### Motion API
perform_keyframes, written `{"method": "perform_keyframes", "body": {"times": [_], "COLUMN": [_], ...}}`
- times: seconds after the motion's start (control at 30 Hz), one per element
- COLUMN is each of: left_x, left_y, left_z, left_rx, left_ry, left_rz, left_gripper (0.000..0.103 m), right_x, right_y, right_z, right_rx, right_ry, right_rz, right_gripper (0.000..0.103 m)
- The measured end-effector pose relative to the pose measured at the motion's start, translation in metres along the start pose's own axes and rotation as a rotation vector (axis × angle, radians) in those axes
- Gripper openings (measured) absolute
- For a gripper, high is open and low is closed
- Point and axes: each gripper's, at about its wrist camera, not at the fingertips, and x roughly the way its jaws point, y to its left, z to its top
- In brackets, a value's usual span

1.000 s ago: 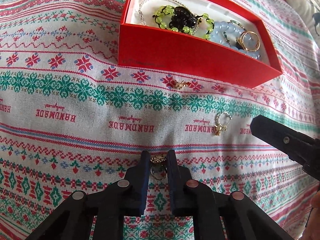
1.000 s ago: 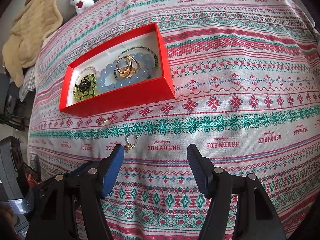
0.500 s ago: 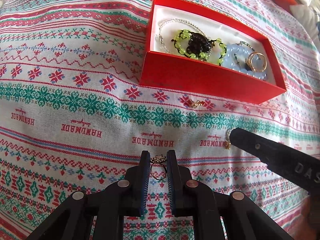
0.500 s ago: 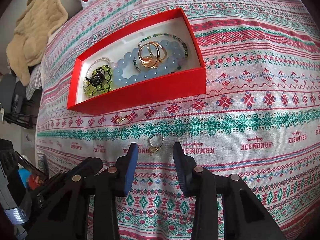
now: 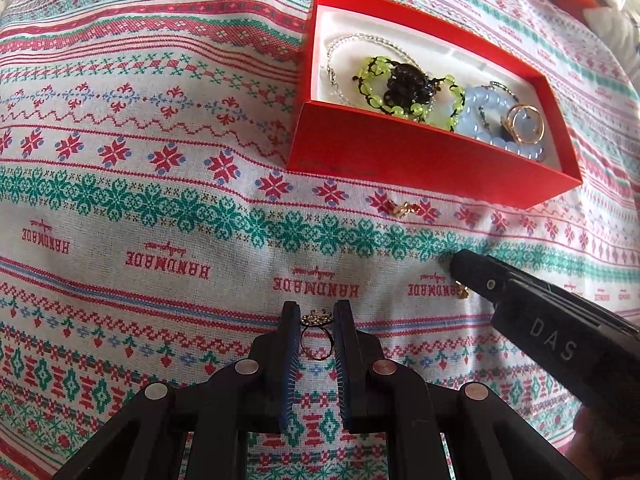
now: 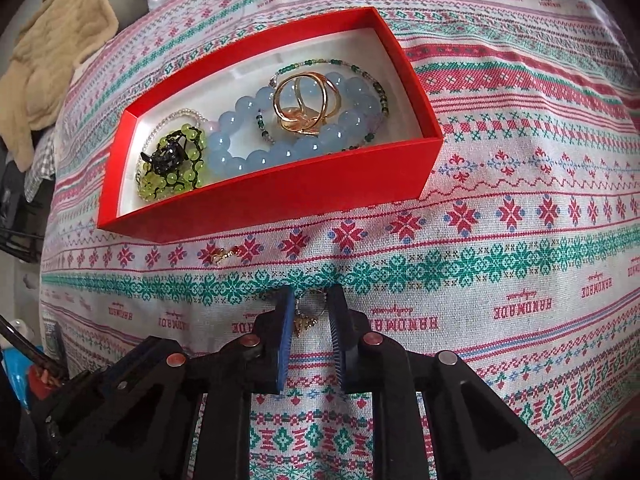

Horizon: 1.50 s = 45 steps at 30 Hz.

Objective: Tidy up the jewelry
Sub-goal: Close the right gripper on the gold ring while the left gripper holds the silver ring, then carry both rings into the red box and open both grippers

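**Inspector A:** Status of the left gripper [image 5: 317,322]?

**Inspector B:** Bottom centre of the left wrist view. Its jaws are clenched on a gold ring [image 5: 316,338] with a studded top; the band stands upright between the pads, above the patterned cloth [image 5: 120,208].

**Inspector A:** And the right gripper [image 6: 311,306]?

**Inspector B:** Lower centre of the right wrist view. Its jaws are closing, with a small silver hoop earring [image 6: 308,312] carrying a gold charm between them. The left pad touches the hoop; I cannot tell whether the right pad has met it. The earring lies on the cloth at the green band of the pattern. In the left wrist view the same gripper enters from the lower right, tips down on the cloth.

**Inspector A:** Location of the red box [image 6: 280,196]?

**Inspector B:** Upper centre-left of the right wrist view, open, resting on the cloth. Inside, from left to right: a green bead bracelet [image 6: 176,168] with a black ornament, a pale blue bead bracelet [image 6: 280,148], and a gold ring set [image 6: 306,106] lying on the blue beads. A thin beaded strand curves round the right end.

**Inspector A:** Any loose items?

**Inspector B:** One small gold piece [image 6: 224,255] on the cloth just below the box front, left of centre. Its type is too small to tell.
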Motion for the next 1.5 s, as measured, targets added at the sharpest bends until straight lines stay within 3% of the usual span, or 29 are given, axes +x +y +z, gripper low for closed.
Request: {"method": "perform_keyframes", "body": {"times": [0.2, 0.27, 0.6, 0.73, 0.8, 0.9, 1.1, 1.2, 1.27, 1.5], "left_x": [-0.003, -0.005, -0.005, -0.004, -0.003, -0.002, -0.001, -0.001, -0.002, -0.006], "left_y": [0.003, 0.003, -0.001, 0.0, 0.001, 0.003, 0.007, 0.008, 0.009, 0.009], "left_z": [0.0, -0.001, 0.002, 0.002, 0.002, 0.002, 0.002, 0.002, 0.002, 0.001], "left_rx": [0.0, 0.003, 0.0, -0.003, -0.005, -0.006, -0.011, -0.012, -0.011, -0.014], "left_ry": [-0.009, -0.014, -0.024, -0.021, -0.018, -0.016, -0.01, -0.009, -0.01, -0.019], "left_rz": [-0.004, -0.005, 0.003, 0.009, 0.009, 0.008, 0.007, 0.003, 0.002, -0.004], "left_gripper": [0.011, 0.011, 0.011, 0.011, 0.011, 0.011, 0.011, 0.011, 0.011, 0.011], "right_x": [-0.002, -0.003, -0.018, -0.017, -0.015, -0.009, 0.005, 0.007, 0.007, 0.005], "right_y": [-0.001, -0.003, -0.025, -0.027, -0.022, -0.01, 0.018, 0.022, 0.019, 0.02], "right_z": [0.002, 0.001, 0.0, -0.002, -0.002, -0.002, -0.003, -0.004, -0.003, -0.003], "right_rx": [-0.009, -0.007, 0.042, 0.064, 0.059, 0.021, -0.096, -0.13, -0.138, -0.172], "right_ry": [-0.01, -0.002, 0.009, 0.019, 0.023, 0.036, 0.011, -0.007, -0.011, -0.021], "right_rz": [0.009, 0.022, 0.101, 0.125, 0.129, 0.116, 0.001, -0.048, -0.054, -0.057], "right_gripper": [0.016, 0.007, 0.009, 0.03, 0.034, 0.035, 0.034, 0.026, 0.019, 0.018]}}
